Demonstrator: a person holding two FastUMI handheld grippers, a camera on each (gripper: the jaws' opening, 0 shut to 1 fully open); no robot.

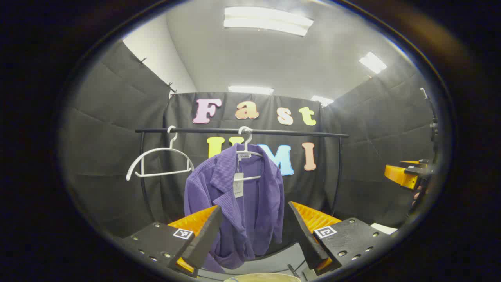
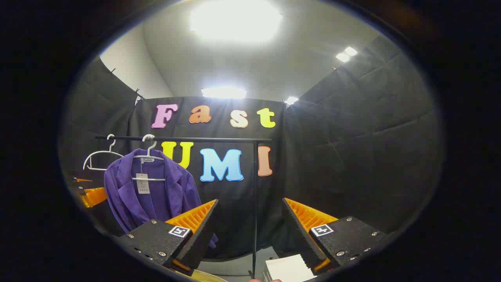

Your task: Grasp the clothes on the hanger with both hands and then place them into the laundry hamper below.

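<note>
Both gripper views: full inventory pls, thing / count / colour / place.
Garment: 1, purple, on a hanger at mid-rail, tag at the collar.
Hanger under garment: 1, white, hooked on the rail.
Spare hanger: 1, white, bare, on the rail beside the garment.
Clothes rail: 1, black, across the back wall.
Hamper rim: 1, pale, low edge below the garment.
White block: 1, by the rail's upright foot.
Ceiling lights: several, white.
Left tool: 1, open, short of the garment.
Right tool: 1, open, aimed beside the garment.

No legible text or labels
</note>
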